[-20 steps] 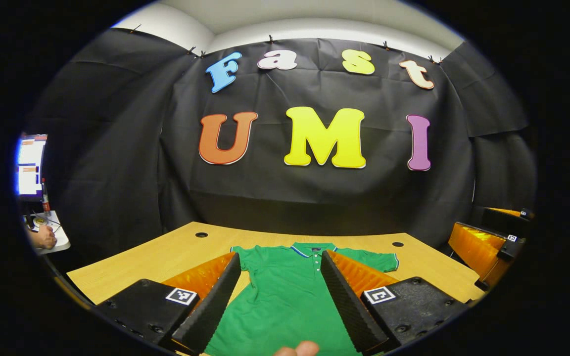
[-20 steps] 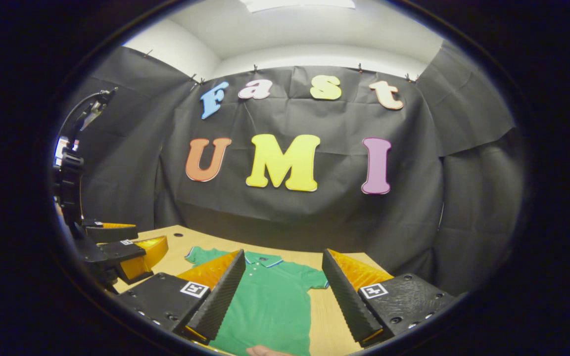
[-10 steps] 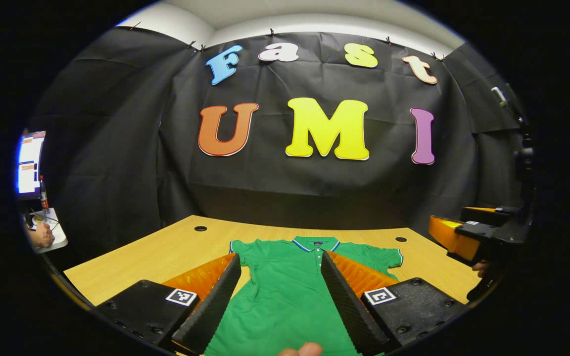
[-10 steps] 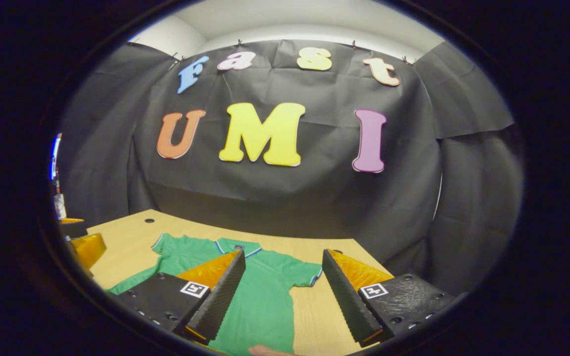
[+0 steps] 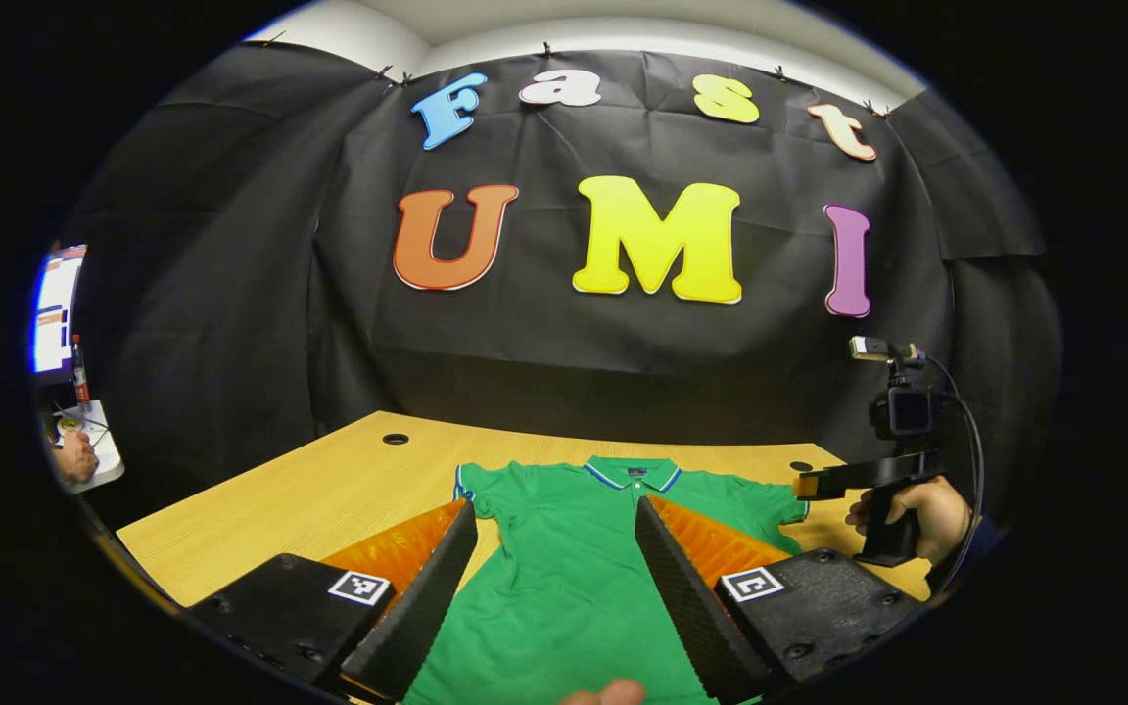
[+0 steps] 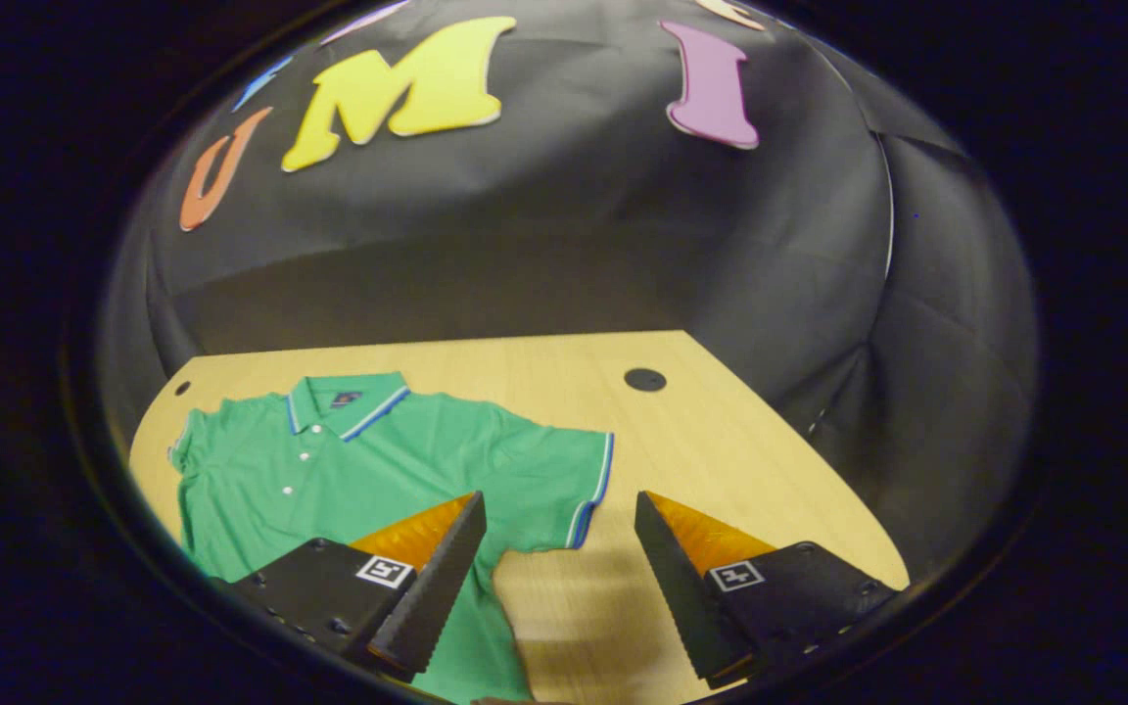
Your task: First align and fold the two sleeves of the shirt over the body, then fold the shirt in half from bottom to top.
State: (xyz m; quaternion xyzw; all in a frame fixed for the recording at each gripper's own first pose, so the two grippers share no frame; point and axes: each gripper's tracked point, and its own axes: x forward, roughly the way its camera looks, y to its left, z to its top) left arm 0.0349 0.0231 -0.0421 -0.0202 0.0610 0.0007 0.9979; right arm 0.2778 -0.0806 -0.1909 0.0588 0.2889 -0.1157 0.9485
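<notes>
Shirt [image 6: 349, 460] laid flat on worktop [image 6: 721, 441], collar far, both sleeves unfolded. Right gripper [image 6: 556, 587] fingers held wide, empty, right sleeve [image 6: 564, 470] just beyond and between tips. Left gripper [image 5: 552, 587] wide, empty, poised over shirt body. Right sleeve judged nearer target.

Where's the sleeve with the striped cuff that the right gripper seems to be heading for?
In the right gripper view, that sleeve lies flat on the wooden table, spread out from the green polo shirt, just ahead of the open right gripper.
</notes>
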